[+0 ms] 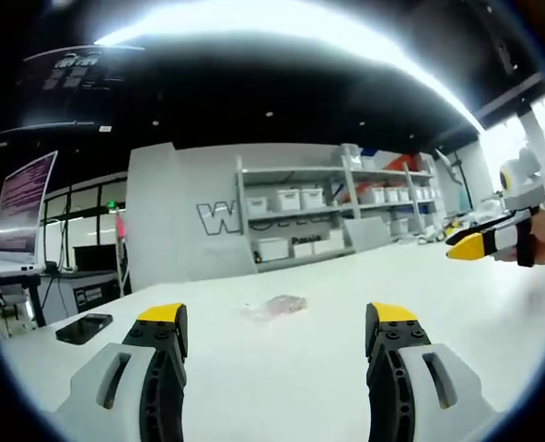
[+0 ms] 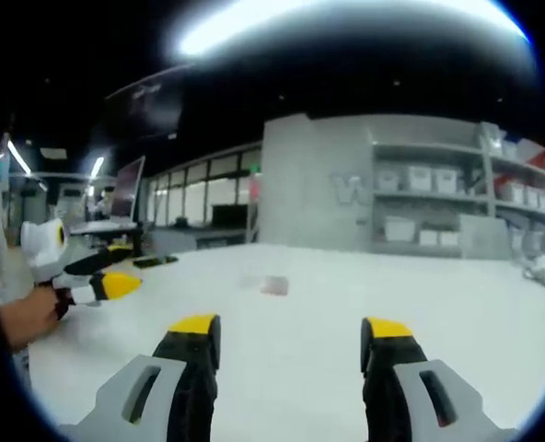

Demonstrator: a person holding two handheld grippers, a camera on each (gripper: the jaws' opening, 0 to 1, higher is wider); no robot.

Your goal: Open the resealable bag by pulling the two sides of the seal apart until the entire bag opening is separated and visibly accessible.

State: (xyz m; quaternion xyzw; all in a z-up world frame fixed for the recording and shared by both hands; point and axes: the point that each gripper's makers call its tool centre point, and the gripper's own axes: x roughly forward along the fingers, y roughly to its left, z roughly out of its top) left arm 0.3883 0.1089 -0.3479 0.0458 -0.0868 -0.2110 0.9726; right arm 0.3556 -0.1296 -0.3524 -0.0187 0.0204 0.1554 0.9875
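A small clear resealable bag (image 1: 277,307) lies flat on the white table (image 1: 282,368), some way ahead of my left gripper (image 1: 277,318). That gripper is open with nothing between its yellow-tipped jaws. In the right gripper view the same bag (image 2: 274,285) is a small blurred patch farther out, and my right gripper (image 2: 291,329) is also open and empty. The right gripper (image 1: 480,244) enters the left gripper view from the right, held by a hand. The left gripper (image 2: 107,285) comes into the right gripper view from the left, also in a hand.
A black phone (image 1: 84,328) lies at the table's left edge. A monitor (image 1: 22,204) stands beyond it. Shelves with white bins (image 1: 337,216) line the grey back wall.
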